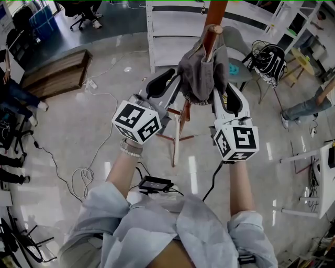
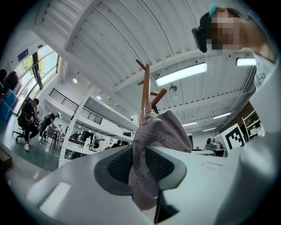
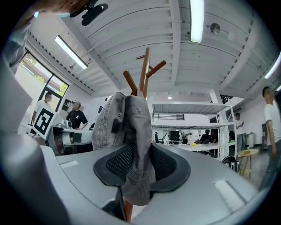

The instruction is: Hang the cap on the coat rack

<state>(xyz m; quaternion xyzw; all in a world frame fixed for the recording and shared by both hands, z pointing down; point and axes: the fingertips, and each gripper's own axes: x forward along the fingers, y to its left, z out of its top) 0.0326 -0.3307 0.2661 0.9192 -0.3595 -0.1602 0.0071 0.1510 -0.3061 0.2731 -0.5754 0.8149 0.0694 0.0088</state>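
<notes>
A grey cap (image 1: 201, 73) is draped over a wooden peg (image 1: 212, 34) of the coat rack, whose pole (image 1: 215, 10) rises just behind it. My left gripper (image 1: 177, 79) grips the cap's left side and my right gripper (image 1: 219, 90) its right side. In the left gripper view the cap (image 2: 151, 149) is pinched between the dark pads of my left gripper (image 2: 142, 169), below the rack's pole (image 2: 145, 92). In the right gripper view the cap fabric (image 3: 127, 132) fills the gap of my right gripper (image 3: 139, 169), and the pegs (image 3: 143, 70) stand above it.
The rack's legs (image 1: 178, 136) spread over the floor below my hands. White shelving (image 1: 172, 31) and a chair (image 1: 238, 63) stand behind the rack. A wooden bench (image 1: 57, 73) is at the left, cables (image 1: 84, 178) lie on the floor, and a person (image 1: 309, 107) is at the right.
</notes>
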